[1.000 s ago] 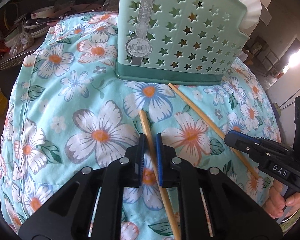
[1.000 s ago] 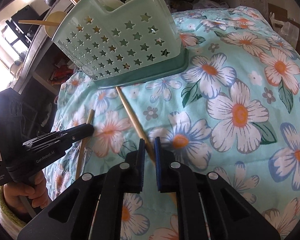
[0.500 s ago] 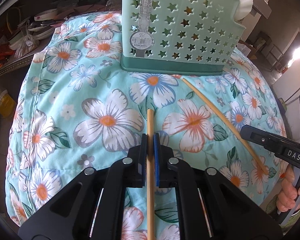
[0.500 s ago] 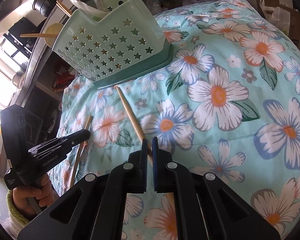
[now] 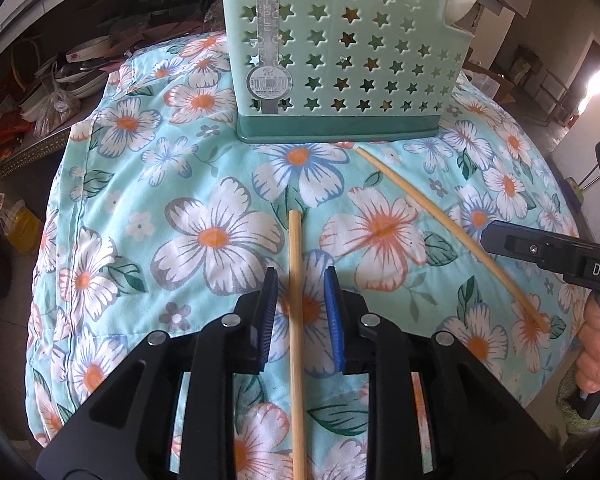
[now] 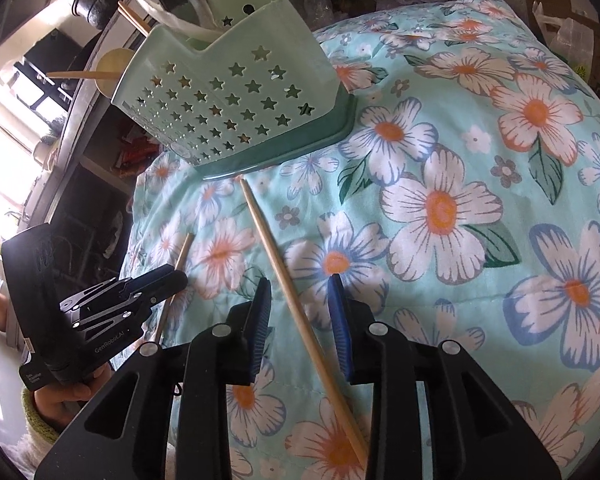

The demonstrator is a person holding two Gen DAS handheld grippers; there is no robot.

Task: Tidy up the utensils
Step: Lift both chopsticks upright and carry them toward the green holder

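A soft, quilted floral cloth (image 5: 148,184) in mint with white and orange blossoms fills both views. At the top centre of the left wrist view stands a rigid mint plastic caddy (image 5: 340,60), its walls punched with star holes, on a darker green base, with a silver label strip down its left side. In the right wrist view its open top, at the upper left, holds pale chopsticks and a white spoon (image 6: 172,20). Two slim, smooth wooden chopsticks lie flat on the cloth. The left gripper (image 5: 300,308) has its blue ribbed pads parted around the near chopstick (image 5: 296,320), not touching it. The right gripper (image 6: 298,312) is likewise spread wide, either side of the second chopstick (image 6: 296,304), which runs diagonally toward the caddy's base.
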